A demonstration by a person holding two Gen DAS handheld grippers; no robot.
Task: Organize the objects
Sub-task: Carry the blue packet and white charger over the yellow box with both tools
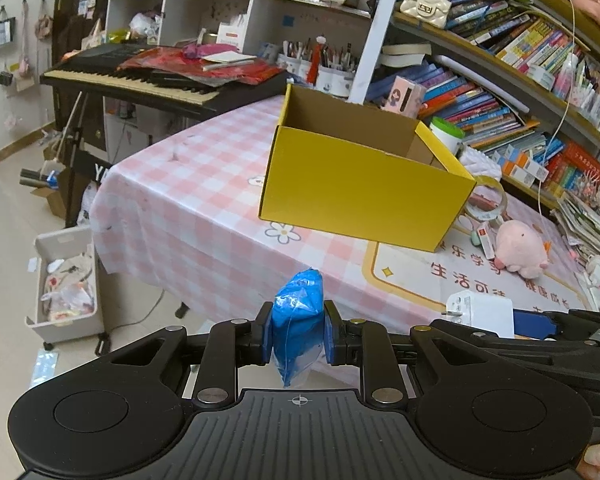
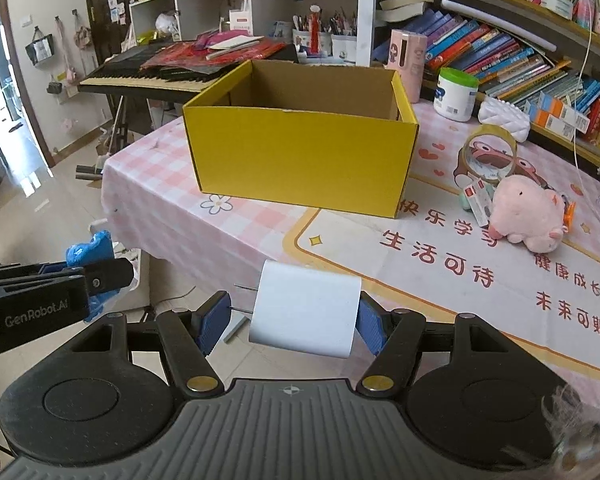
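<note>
An open yellow cardboard box (image 1: pixel 360 196) (image 2: pixel 300 160) stands on the pink checked tablecloth (image 2: pixel 160 200), and its inside looks bare. My left gripper (image 1: pixel 297 334) is shut on a crumpled blue plastic packet (image 1: pixel 299 292), held in the air short of the table's near edge. It also shows at the left of the right wrist view, left gripper (image 2: pixel 100 276) with the blue packet (image 2: pixel 90 248). My right gripper (image 2: pixel 292 320) is shut on a white plug-in charger (image 2: pixel 306 308) (image 1: pixel 480 312), whose metal prongs point to the left pad. Both grippers are in front of the box.
Right of the box lie a pink plush toy (image 2: pixel 528 212), a tape roll (image 2: pixel 490 152), a small red-and-white carton (image 2: pixel 476 200) and a white jar (image 2: pixel 456 94). Behind are a cluttered keyboard (image 2: pixel 148 76) and full bookshelves (image 2: pixel 520 52). A white bin (image 1: pixel 66 280) stands on the floor.
</note>
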